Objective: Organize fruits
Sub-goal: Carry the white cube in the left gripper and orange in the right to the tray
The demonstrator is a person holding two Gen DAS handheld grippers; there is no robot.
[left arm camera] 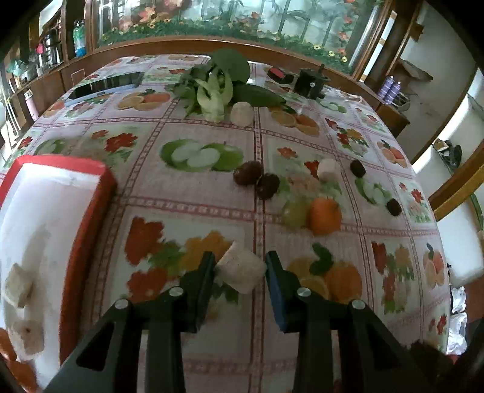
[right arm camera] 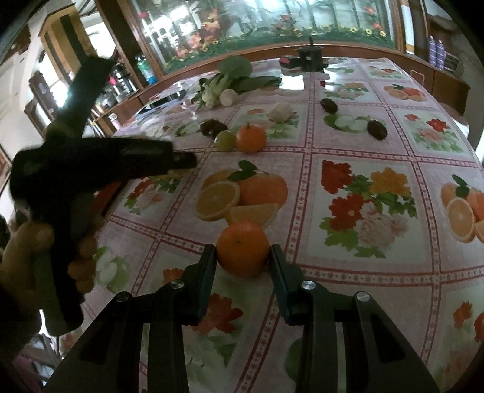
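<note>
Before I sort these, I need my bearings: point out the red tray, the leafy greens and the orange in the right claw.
red tray (left arm camera: pixel 90 211), left wrist view, its right rim.
leafy greens (left arm camera: pixel 214 99), left wrist view, pale stalks.
orange (right arm camera: pixel 242 248), right wrist view, middle of its skin.

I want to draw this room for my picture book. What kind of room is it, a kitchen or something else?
Probably a dining room in a home. A table wears a fruit-and-flower tablecloth, a wooden cabinet with painted glass doors stands behind it, and shelves with flasks and bottles line the side.
</note>
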